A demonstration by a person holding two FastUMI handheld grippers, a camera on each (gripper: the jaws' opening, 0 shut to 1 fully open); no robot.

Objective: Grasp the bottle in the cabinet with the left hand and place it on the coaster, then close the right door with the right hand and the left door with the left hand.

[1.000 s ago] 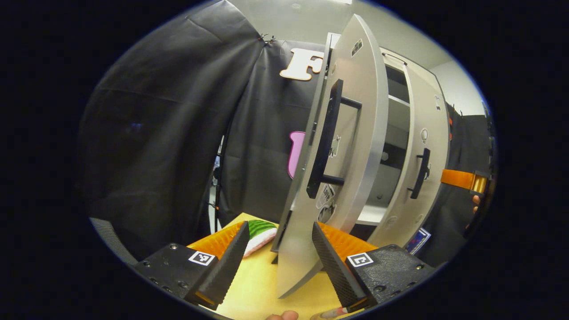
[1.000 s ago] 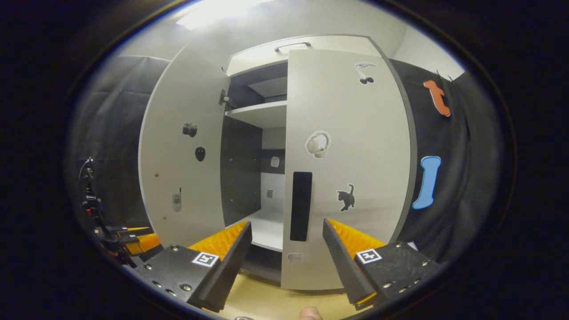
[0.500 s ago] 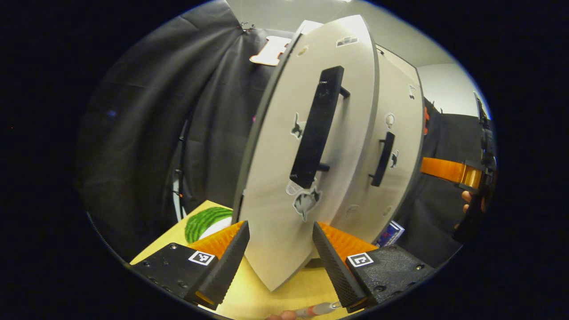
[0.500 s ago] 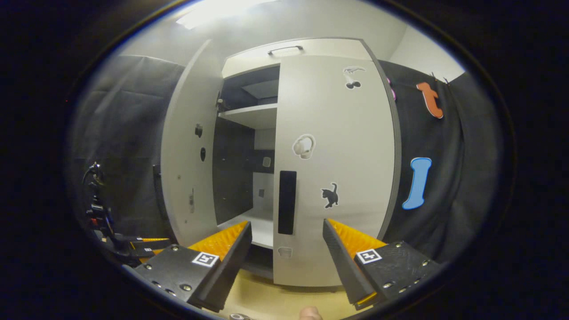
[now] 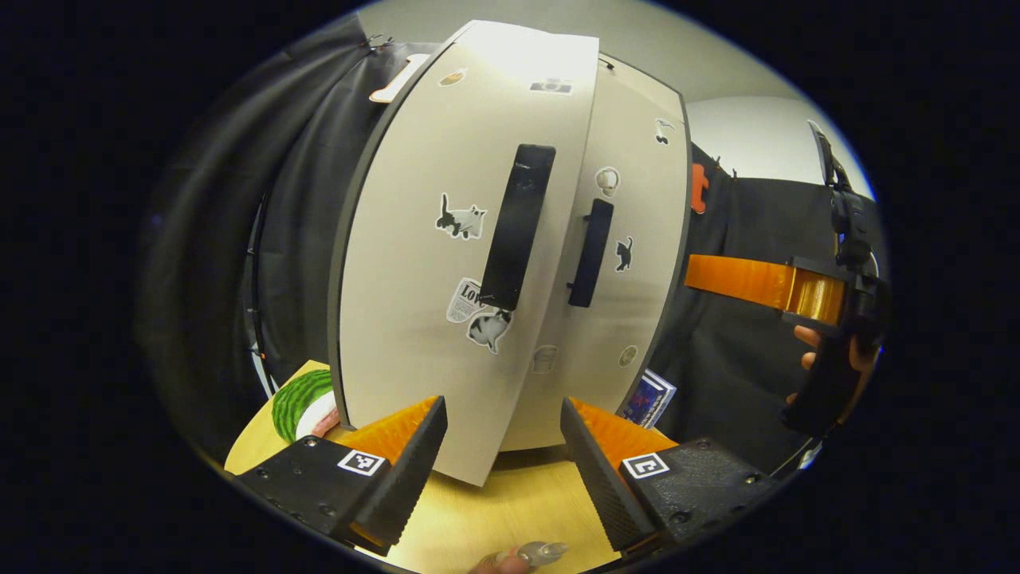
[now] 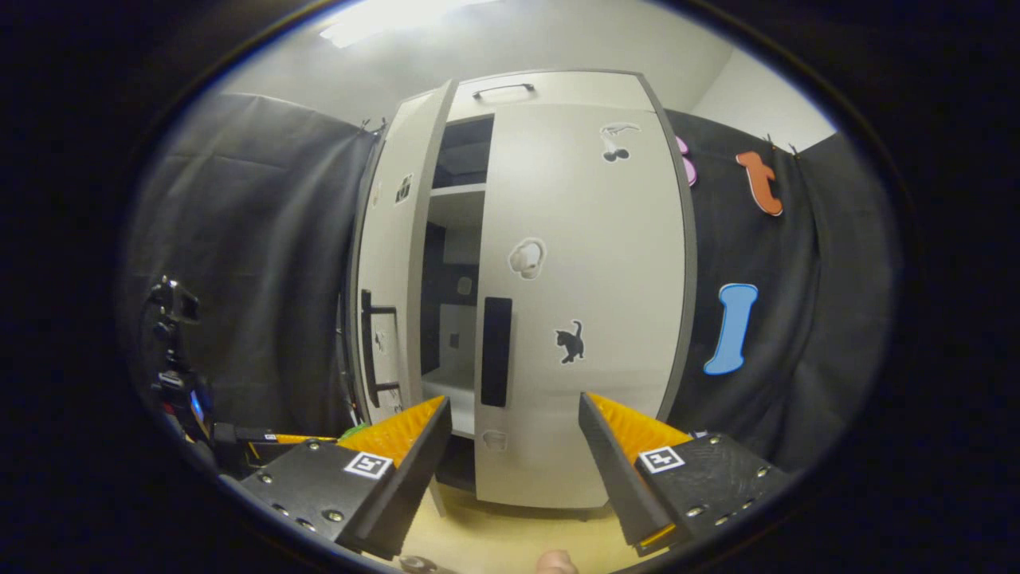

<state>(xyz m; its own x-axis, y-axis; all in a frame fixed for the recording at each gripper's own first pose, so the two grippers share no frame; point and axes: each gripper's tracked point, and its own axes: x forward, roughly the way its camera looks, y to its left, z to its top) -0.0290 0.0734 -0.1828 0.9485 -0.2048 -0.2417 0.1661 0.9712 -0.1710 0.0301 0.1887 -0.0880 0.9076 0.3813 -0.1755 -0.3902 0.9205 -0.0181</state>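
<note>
The light grey cabinet's left door stands almost shut, its black handle facing me. My left gripper is open, and the door's lower corner sits between its fingers; I cannot tell if they touch. The right door lies flush with the cabinet. From the right gripper view the left door is still ajar, and a narrow gap shows the shelf inside. My right gripper is open, a little back from the right door. The watermelon-patterned coaster lies on the table left of the cabinet.
The cabinet stands on a pale wooden table. Black cloth hangs on both sides. In the left gripper view the right gripper, held by a hand, is off to the right. A small blue card leans at the cabinet's foot.
The left door has swung from wide open to nearly shut, with my left gripper following round its front. The right gripper has drawn back slightly from the right door.
</note>
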